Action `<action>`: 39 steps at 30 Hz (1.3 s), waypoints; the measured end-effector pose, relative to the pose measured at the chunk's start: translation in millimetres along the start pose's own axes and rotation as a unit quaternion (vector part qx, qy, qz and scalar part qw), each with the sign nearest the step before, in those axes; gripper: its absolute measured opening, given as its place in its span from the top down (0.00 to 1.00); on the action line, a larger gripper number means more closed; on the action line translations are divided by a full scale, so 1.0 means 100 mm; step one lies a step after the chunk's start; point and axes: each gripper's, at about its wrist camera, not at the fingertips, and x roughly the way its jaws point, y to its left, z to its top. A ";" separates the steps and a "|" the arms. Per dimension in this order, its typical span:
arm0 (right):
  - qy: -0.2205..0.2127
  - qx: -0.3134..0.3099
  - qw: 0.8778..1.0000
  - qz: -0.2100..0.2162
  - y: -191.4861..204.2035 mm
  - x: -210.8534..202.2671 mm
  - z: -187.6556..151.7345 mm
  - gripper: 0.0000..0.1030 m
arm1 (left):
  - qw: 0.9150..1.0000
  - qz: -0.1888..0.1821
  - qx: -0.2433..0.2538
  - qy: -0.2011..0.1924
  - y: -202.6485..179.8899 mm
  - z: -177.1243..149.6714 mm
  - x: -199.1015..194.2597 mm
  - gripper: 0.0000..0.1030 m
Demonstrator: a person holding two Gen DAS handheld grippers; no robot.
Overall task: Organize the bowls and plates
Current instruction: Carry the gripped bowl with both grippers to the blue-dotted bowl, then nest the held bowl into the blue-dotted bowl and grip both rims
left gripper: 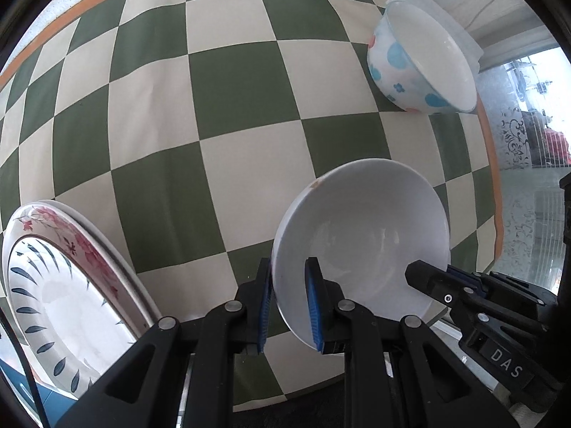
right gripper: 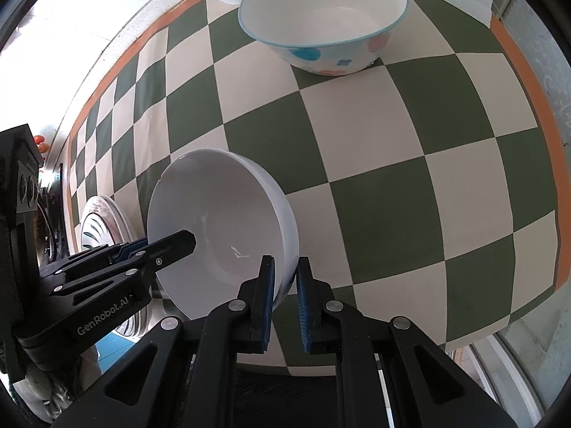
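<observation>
Both grippers hold one white bowl (left gripper: 360, 242) above the table (left gripper: 221, 114), at lower centre of each view. The left hand-held gripper (left gripper: 289, 306) is nearly closed, its blue pads on the two sides of the bowl's left rim; the right hand-held gripper (right gripper: 285, 306) pinches the opposite rim in the same way. The spotted bowl (right gripper: 324, 21) stands at the top of the right view, well apart, and the plates (left gripper: 60, 285) lie stacked at lower left. I judge the next step is nesting the white bowl into the spotted one (rims level, both hands moving together), with release only after it sits.
</observation>
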 end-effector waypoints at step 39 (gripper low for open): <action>-0.081 0.095 0.990 0.058 -0.84 -0.77 1.04 0.62 | 0.998 -0.054 -0.025 -0.032 -0.37 1.36 -0.36 0.60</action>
